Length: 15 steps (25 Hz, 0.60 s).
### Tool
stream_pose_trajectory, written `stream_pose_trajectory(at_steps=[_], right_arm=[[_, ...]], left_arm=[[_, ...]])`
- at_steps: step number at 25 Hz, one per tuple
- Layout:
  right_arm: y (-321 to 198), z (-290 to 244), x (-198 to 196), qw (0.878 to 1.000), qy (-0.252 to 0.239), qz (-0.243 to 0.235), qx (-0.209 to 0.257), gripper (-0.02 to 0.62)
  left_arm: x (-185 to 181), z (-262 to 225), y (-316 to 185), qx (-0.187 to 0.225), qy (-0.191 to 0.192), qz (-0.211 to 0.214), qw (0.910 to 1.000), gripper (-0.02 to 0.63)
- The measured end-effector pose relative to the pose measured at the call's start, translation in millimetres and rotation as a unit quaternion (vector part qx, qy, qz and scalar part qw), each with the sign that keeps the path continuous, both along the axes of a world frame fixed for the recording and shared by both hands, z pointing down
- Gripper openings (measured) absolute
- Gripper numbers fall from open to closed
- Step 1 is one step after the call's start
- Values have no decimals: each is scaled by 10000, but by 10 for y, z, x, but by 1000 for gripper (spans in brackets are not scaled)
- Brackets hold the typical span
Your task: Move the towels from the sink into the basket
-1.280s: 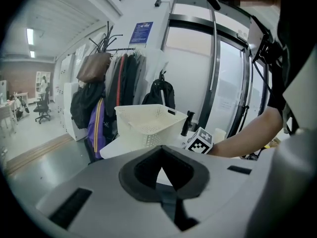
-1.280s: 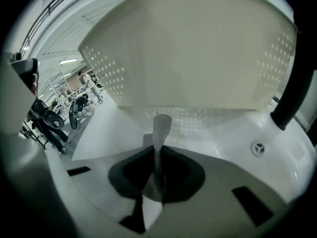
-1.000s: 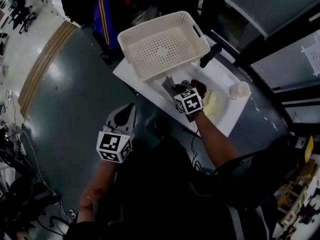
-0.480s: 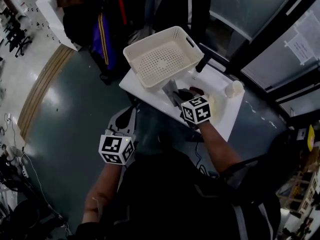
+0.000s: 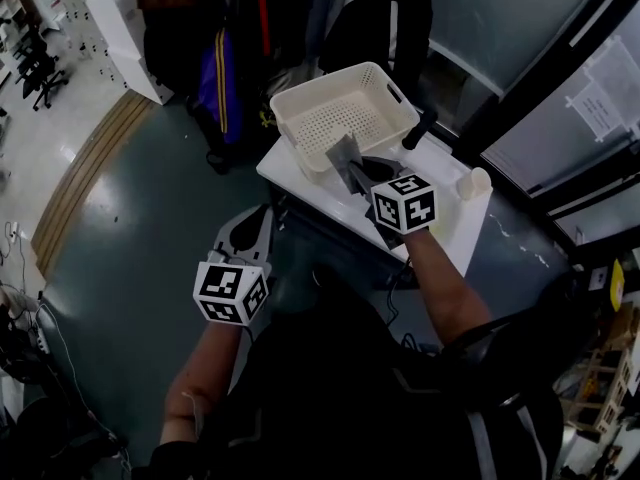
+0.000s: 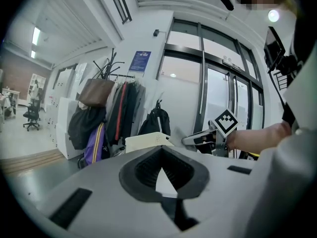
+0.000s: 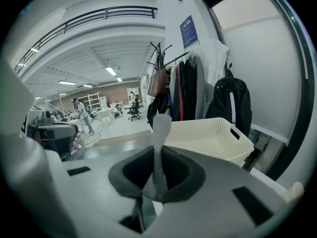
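Holding grey towel [image 7: 161, 128]: right gripper [image 7: 157, 181] jaws are clamping it beside the empty-looking basket [image 5: 320, 86]; left gripper [image 5: 256, 228] jaws are sitting together, idle; drop outstanding.

We see white counter [image 5: 455, 223] standing on glossy grey floor [image 5: 130, 238]. Cream basket [image 5: 345, 118] sits at counter's far end, black tap [image 5: 420, 128] just beside it. White cup [image 5: 474, 183] stands further right.
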State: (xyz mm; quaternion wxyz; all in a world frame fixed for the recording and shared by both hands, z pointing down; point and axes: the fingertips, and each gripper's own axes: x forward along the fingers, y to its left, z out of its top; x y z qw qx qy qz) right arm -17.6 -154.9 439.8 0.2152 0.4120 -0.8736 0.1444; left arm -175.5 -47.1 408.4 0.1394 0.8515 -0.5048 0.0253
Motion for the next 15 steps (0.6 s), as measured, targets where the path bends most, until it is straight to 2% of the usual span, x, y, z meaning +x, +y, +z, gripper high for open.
stream_pose_trajectory(at_steps=[7,15], right_arm=[[-714,-48,-207,9997,34,-215,106,46],[-1434,143,-518,9979,154,-610,-139,46]], left_arm=[[-131,-48,-388,71,-62,-257,9996,6],[-285,-75,-843,-15,-141,-685,9975,6]])
